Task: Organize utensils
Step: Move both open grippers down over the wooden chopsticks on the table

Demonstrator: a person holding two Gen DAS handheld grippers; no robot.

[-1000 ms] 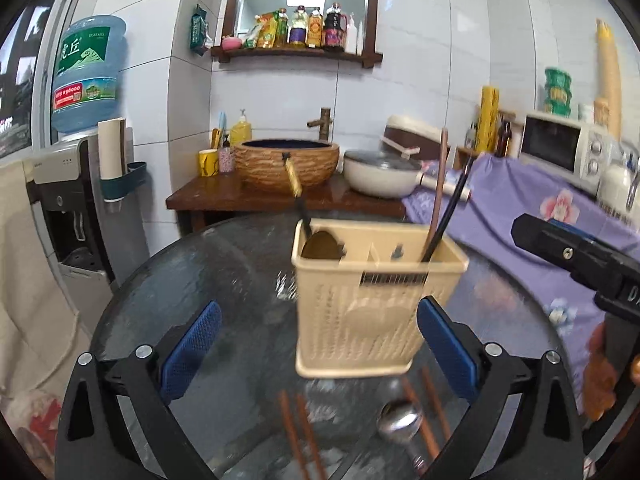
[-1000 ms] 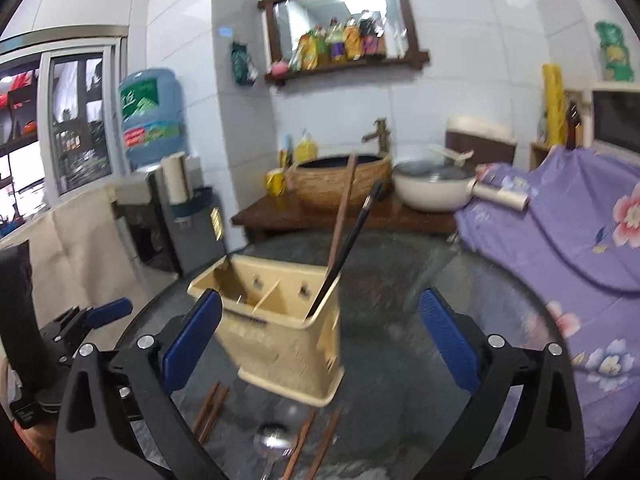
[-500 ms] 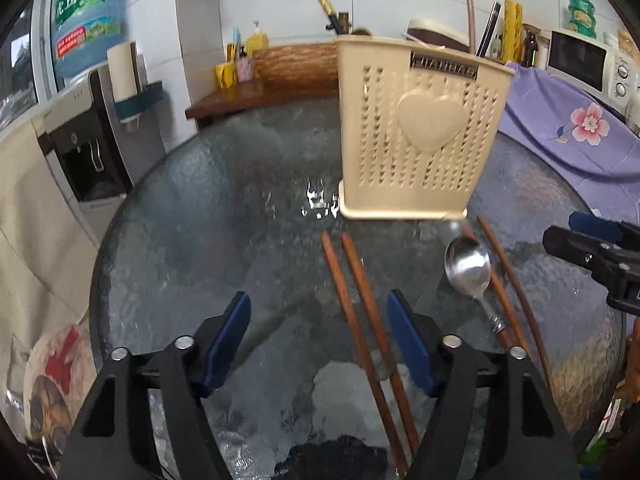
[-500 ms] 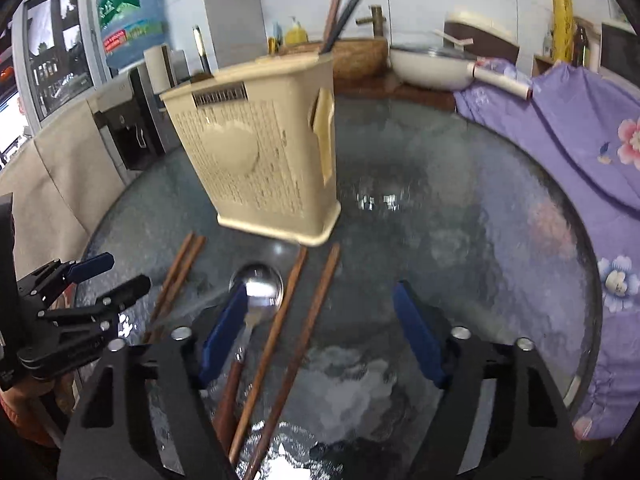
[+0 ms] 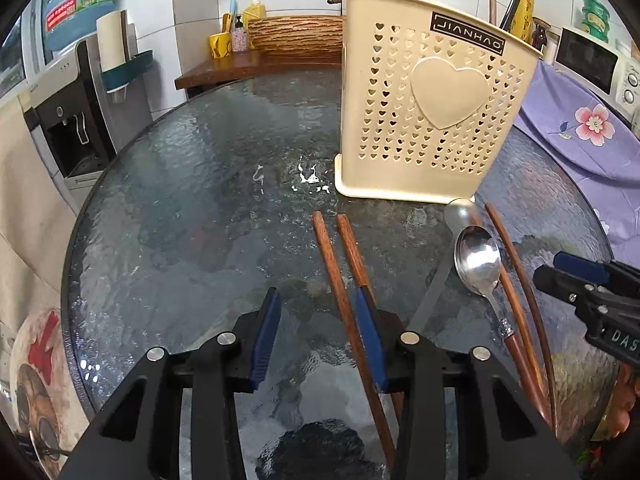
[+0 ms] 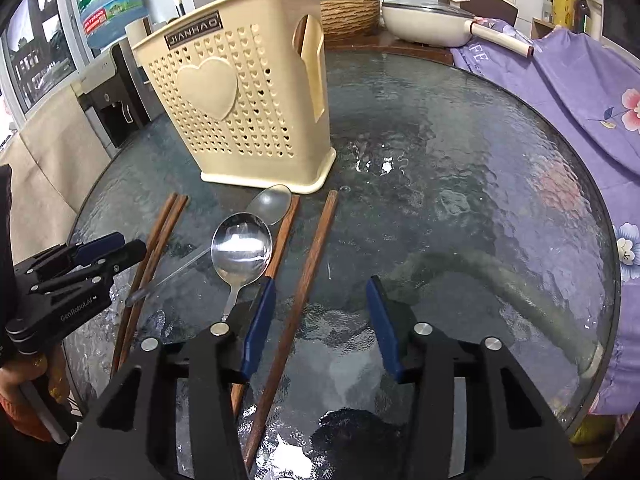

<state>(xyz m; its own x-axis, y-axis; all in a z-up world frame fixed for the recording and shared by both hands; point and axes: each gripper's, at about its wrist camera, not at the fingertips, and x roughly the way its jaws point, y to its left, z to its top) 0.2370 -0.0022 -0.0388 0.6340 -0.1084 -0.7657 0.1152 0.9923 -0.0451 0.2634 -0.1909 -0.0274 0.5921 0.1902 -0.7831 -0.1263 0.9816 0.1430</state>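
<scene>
Two grippers, left (image 5: 320, 332) & right (image 6: 320, 322), hover w/ fingers spread, grasping nothing, over a glass counter (image 5: 180, 200). Chopsticks (image 5: 344, 276) & spoon (image 5: 478, 260) lie before a cream utensil holder (image 5: 432, 120).

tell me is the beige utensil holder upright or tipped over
Upright. The utensil holder stands on its base on the glass table, with chopstick tops poking from its open top.

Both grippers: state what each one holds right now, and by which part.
Nothing is held. The left gripper and right gripper both have open jaws above the wooden chopsticks and spoon lying on the glass table.
</scene>
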